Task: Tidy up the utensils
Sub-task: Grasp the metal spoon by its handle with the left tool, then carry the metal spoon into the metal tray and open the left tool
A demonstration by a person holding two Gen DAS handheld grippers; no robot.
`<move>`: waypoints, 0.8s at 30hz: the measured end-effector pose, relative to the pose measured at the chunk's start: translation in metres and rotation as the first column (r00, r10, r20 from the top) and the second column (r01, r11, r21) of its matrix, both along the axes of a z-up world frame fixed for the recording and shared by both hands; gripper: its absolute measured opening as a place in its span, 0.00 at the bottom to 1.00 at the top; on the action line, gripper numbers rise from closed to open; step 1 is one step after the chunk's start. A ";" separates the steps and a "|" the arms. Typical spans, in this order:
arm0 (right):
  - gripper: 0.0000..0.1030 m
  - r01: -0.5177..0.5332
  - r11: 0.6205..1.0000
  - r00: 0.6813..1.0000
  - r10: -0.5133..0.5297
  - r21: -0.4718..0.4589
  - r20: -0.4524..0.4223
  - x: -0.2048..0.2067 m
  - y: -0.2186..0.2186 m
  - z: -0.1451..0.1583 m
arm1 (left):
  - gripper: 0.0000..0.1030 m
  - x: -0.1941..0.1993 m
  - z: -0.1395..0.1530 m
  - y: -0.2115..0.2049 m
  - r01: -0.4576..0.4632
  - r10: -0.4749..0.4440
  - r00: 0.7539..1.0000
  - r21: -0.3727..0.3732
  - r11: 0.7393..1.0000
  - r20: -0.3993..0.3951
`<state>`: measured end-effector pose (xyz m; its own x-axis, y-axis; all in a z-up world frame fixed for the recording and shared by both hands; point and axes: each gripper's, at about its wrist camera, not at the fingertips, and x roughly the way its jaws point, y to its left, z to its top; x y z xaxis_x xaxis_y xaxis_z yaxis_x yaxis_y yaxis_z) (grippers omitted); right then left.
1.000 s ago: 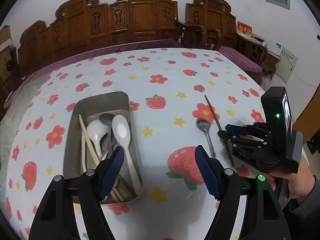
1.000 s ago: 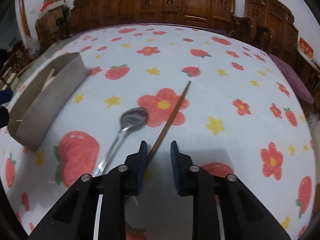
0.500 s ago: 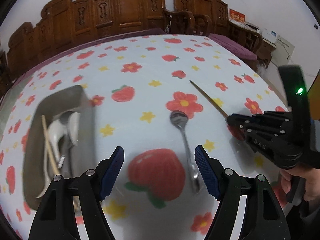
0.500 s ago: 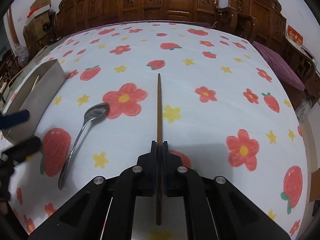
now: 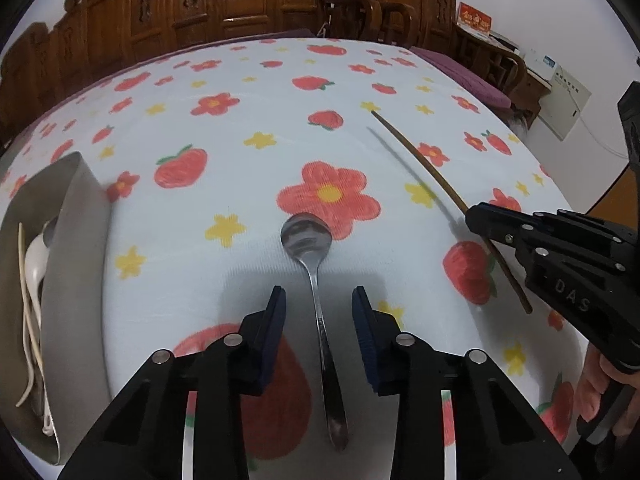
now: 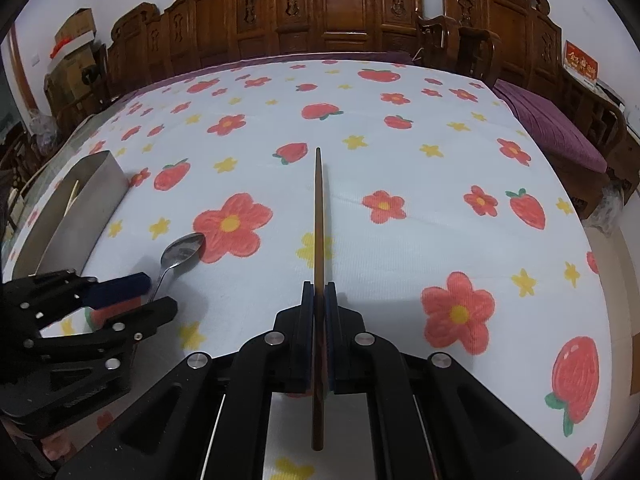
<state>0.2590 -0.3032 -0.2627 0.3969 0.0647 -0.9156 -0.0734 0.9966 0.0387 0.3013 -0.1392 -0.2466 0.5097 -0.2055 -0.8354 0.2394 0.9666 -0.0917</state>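
A metal spoon (image 5: pixel 306 238) lies on the flowered tablecloth, bowl pointing away. My left gripper (image 5: pixel 319 296) straddles its handle low over the cloth. The jaws are closing, with a gap still showing between each blue pad and the handle. In the right wrist view the left gripper (image 6: pixel 158 294) sits beside the spoon (image 6: pixel 182 250). My right gripper (image 6: pixel 319 286) is shut on a dark brown chopstick (image 6: pixel 319 208). The chopstick points forward, clear of the cloth. From the left wrist view the right gripper (image 5: pixel 478 218) holds the chopstick (image 5: pixel 420 164) to the right of the spoon.
A steel tray (image 5: pixel 80 240) at the left holds white spoons (image 5: pixel 34 256) and pale chopsticks; it also shows in the right wrist view as the tray (image 6: pixel 80 216). Carved wooden chairs (image 6: pixel 340 12) line the far side. A person's hand (image 5: pixel 596 392) grips the right tool.
The left gripper moved right from the tray and sank over the spoon, its jaws narrowing. The right gripper shut on the chopstick and raised it off the cloth.
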 end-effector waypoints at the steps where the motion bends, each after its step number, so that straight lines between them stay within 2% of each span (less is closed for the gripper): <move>1: 0.06 -0.002 1.000 1.000 0.002 0.001 0.000 0.000 0.000 0.000 | 0.31 0.000 0.000 -0.001 -0.002 0.002 1.000 -0.001 1.000 -0.002; 5: 0.06 -0.014 1.000 1.000 0.014 -0.004 0.001 0.000 0.003 0.001 | 0.23 0.002 0.000 -0.003 -0.022 0.022 1.000 0.004 1.000 0.002; 7: 0.06 -0.018 1.000 1.000 0.018 -0.007 0.003 0.000 0.005 0.002 | 0.14 0.001 -0.001 -0.003 -0.028 0.028 1.000 0.017 0.999 0.004; 8: 0.06 -0.021 1.000 1.000 0.021 -0.010 0.004 -0.001 0.006 0.003 | 0.07 0.001 -0.001 -0.003 -0.029 0.029 1.000 0.024 0.999 0.003; 9: 0.06 -0.022 1.000 1.000 0.022 -0.012 0.004 -0.001 0.007 0.003 | 0.04 0.001 -0.001 -0.002 -0.028 0.028 1.000 0.027 0.999 -0.001; 12: 0.06 -0.034 0.999 0.999 0.034 -0.022 0.004 -0.003 0.011 0.003 | 0.02 -0.003 0.001 0.000 -0.010 0.010 1.000 0.032 0.999 -0.014; 16: 0.06 -0.057 0.998 0.998 0.057 -0.035 0.003 -0.006 0.021 0.003 | 0.02 -0.013 0.009 0.004 0.005 -0.007 1.000 0.068 0.998 0.027; 24: 0.06 -0.094 0.995 0.996 0.094 -0.031 -0.002 -0.014 0.040 0.001 | 0.02 -0.033 0.039 0.025 0.002 -0.009 0.996 0.074 0.997 0.092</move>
